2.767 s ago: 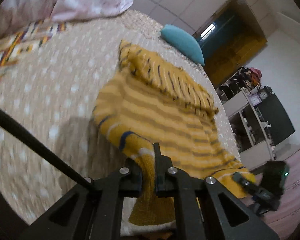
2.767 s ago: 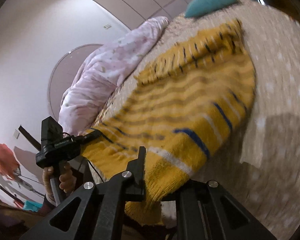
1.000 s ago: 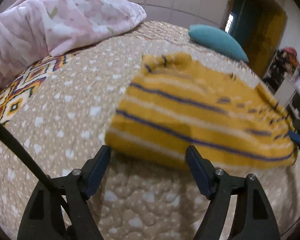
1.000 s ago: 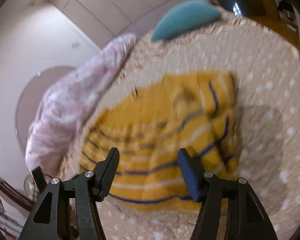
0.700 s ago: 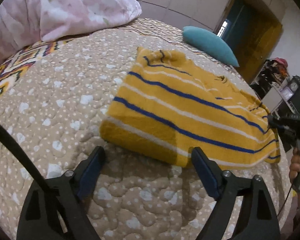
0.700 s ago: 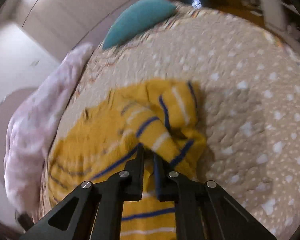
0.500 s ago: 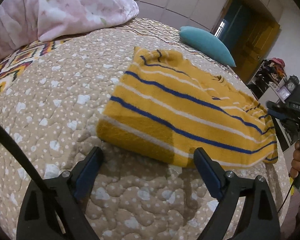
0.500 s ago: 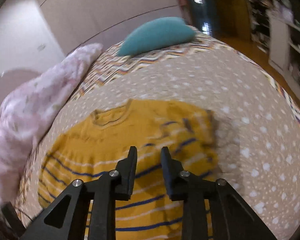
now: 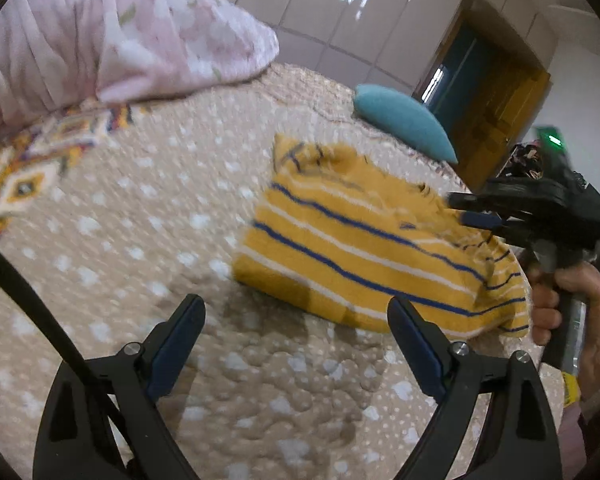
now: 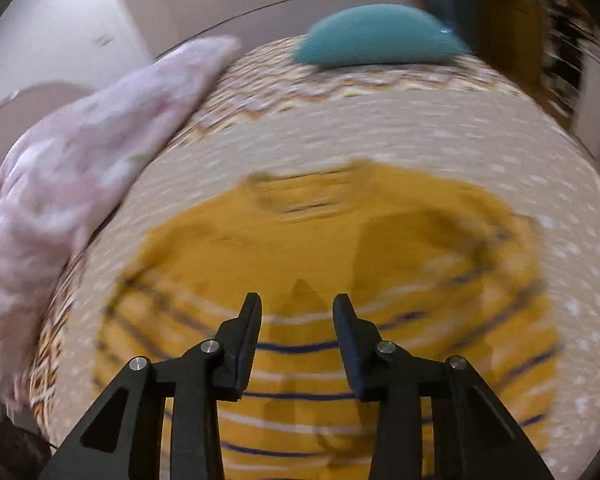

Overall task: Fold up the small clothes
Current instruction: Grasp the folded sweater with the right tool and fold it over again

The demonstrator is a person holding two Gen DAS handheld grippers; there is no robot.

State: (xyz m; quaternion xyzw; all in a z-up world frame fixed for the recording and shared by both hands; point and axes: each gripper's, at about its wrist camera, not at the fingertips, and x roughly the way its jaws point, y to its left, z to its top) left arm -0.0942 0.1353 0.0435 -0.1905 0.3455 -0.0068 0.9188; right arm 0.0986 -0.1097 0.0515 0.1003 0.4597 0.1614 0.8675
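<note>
Both fingers of the left gripper (image 9: 296, 330) stood spread wide with nothing between them, hanging over bare bedspread (image 9: 148, 216) just in front of the sweater (image 9: 364, 248). From the left wrist view, the small yellow sweater with blue and white stripes lay folded flat on the bed, its near edge just past the fingertips. On the far right side a hand (image 9: 568, 308) held the right gripper (image 9: 472, 210) over the sweater's far corner. A pink blanket (image 9: 112, 36) was piled up at the back left, and a teal pillow (image 9: 404, 120) lay behind the sweater. Lots of open bed sat to the left for moving.

From the right wrist view, the right gripper (image 10: 297, 312) was over the sweater (image 10: 340, 248), and its jaws were opening with nothing pinched between them. The picture was blurry. The pink blanket (image 10: 84, 176) lay close to the sweater's left edge, and the teal pillow (image 10: 380, 38) was far at the back.

I think the fold could get messed up if a finger snagged the fuzzy knit and dragged the top layer. The right side looked bunched, so a careless grab there might take only one layer.
</note>
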